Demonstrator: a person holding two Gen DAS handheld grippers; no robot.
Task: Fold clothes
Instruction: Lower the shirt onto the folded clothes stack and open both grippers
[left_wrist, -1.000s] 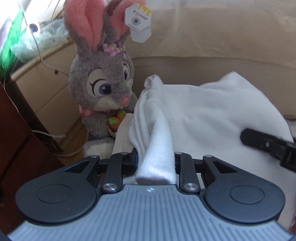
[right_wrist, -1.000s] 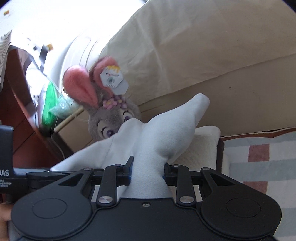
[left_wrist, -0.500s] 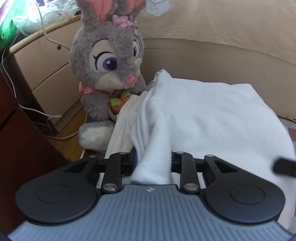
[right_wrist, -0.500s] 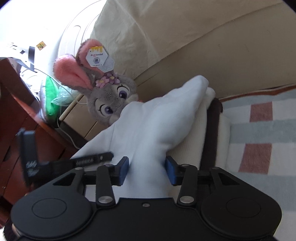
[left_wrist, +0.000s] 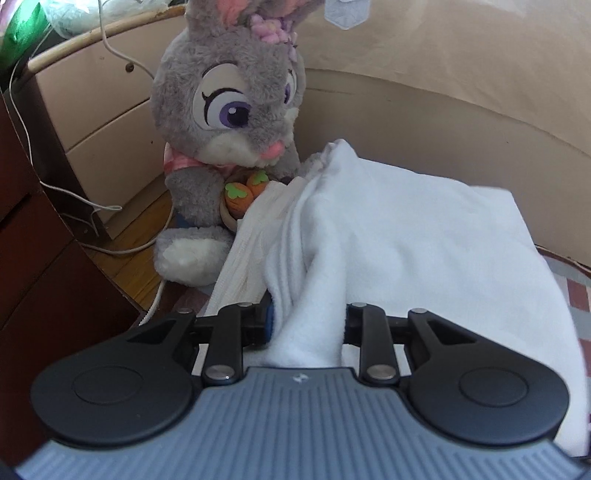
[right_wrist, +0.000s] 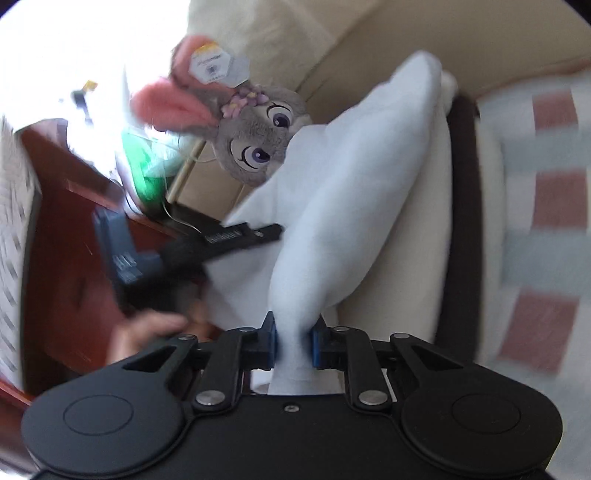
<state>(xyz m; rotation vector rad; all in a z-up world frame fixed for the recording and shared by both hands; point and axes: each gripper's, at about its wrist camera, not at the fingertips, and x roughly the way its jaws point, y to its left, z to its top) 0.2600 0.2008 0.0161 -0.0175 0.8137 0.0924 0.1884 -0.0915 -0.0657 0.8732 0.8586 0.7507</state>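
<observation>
Fleece, soft white garment (left_wrist: 406, 236) bunched, pinched in both grippers' narrowed jaws.

The left gripper (left_wrist: 306, 325) was clamped on a bunched fold of the white garment (left_wrist: 406, 236), jaws partly closed around it. The right gripper (right_wrist: 293, 347) pinched another fold tightly. A bare hand (right_wrist: 144, 332) held the left gripper's handle.
</observation>
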